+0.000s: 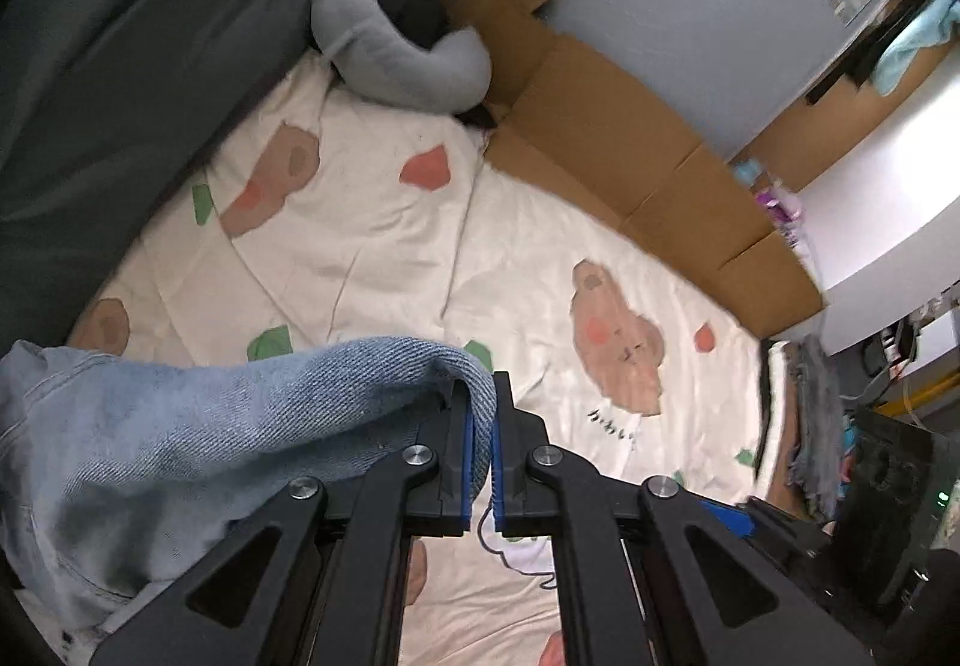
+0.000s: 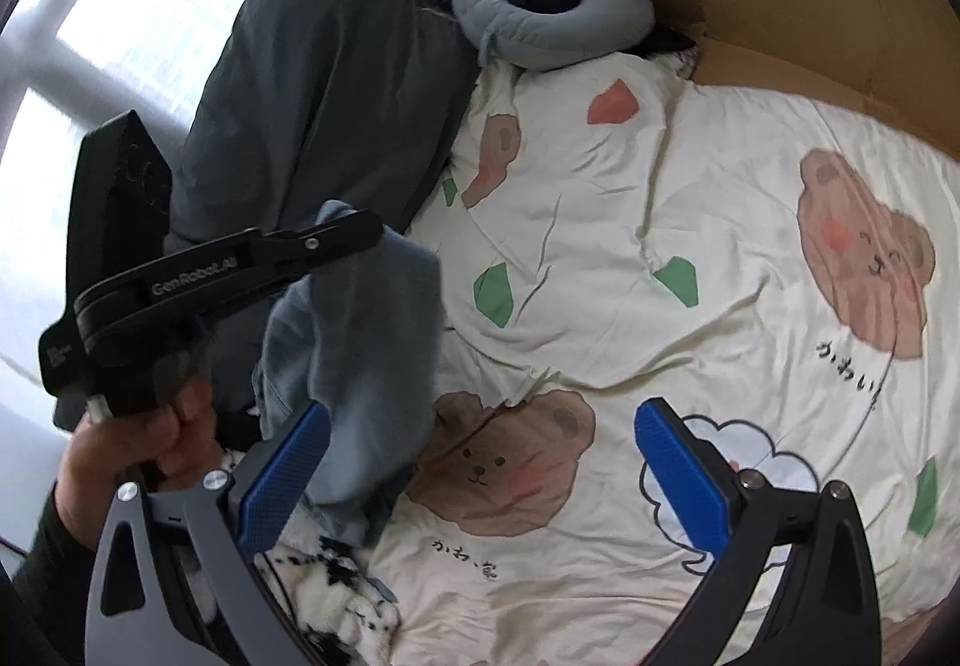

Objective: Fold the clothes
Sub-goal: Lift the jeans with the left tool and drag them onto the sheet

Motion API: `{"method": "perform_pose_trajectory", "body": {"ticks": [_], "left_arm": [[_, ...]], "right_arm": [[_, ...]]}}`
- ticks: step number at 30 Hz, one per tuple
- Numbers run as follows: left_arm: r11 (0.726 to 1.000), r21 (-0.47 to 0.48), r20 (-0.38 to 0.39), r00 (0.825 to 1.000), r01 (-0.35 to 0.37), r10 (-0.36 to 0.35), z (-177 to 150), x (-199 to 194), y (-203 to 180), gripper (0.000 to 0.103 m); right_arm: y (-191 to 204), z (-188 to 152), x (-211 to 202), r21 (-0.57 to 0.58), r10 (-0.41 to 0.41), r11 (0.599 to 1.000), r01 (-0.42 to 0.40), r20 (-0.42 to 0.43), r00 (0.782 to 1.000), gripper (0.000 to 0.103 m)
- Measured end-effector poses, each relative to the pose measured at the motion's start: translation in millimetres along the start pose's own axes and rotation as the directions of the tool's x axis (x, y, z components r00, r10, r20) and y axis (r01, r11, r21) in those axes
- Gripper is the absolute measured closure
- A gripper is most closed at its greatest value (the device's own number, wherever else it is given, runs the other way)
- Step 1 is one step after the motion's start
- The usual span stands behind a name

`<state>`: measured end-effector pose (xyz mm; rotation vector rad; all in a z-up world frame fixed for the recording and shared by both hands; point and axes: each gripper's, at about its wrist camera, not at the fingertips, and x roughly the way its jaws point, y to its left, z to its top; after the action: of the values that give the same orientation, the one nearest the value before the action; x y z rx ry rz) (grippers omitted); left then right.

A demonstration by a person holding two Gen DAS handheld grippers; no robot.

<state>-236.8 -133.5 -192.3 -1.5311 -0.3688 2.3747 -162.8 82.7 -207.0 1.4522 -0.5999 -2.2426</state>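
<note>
My left gripper (image 1: 483, 426) is shut on the edge of a light blue denim garment (image 1: 180, 438) and holds it above the cream bear-print bed cover (image 1: 372, 222). In the right wrist view the same left gripper (image 2: 366, 231) shows from the side at the left, with the denim garment (image 2: 372, 366) hanging down from it onto the bed cover (image 2: 690, 198). My right gripper (image 2: 480, 462) is open and empty, low over the bed, with its left pad next to the hanging denim.
A dark grey pillow (image 2: 318, 108) and a grey U-shaped cushion (image 2: 552, 30) lie at the head of the bed. Brown cardboard (image 1: 630, 144) lines the far side. A black-and-white patterned cloth (image 2: 336, 600) lies below the denim. Folded clothes (image 1: 804, 414) sit at the bed's right edge.
</note>
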Motion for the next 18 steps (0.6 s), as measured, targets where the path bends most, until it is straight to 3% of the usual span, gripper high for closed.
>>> {"method": "perform_pose_trajectory", "body": {"ticks": [2,5,6,9,12,18], "left_arm": [[0.998,-0.006,-0.080,0.995,-0.055,0.054,-6,21,0,0.098],[0.998,-0.020,-0.179,0.982,-0.062,0.058,-24,41,4,0.094],[0.998,-0.017,-0.201,0.978,-0.062,0.057,-31,45,5,0.086],[0.996,0.006,-0.215,0.973,-0.084,0.083,-45,44,6,0.051],[0.997,-0.003,-0.210,0.974,-0.083,0.081,-55,33,13,0.049],[0.987,-0.041,-0.188,0.972,-0.153,0.143,-79,3,53,0.049]], "right_arm": [[-6,-1,1,0.018,-0.006,1.000,0.006,-0.002,1.000,0.000],[-14,-3,0,0.028,-0.016,0.999,0.016,-0.003,1.000,0.000],[-16,-3,0,0.030,-0.019,0.999,0.019,-0.003,1.000,0.000],[-24,-4,-2,0.047,-0.019,0.999,0.019,0.002,1.000,0.000],[-32,-7,-3,0.071,-0.018,0.997,0.018,0.004,1.000,0.000],[-40,-17,2,0.087,-0.023,0.996,0.024,-0.015,1.000,0.000]]}}
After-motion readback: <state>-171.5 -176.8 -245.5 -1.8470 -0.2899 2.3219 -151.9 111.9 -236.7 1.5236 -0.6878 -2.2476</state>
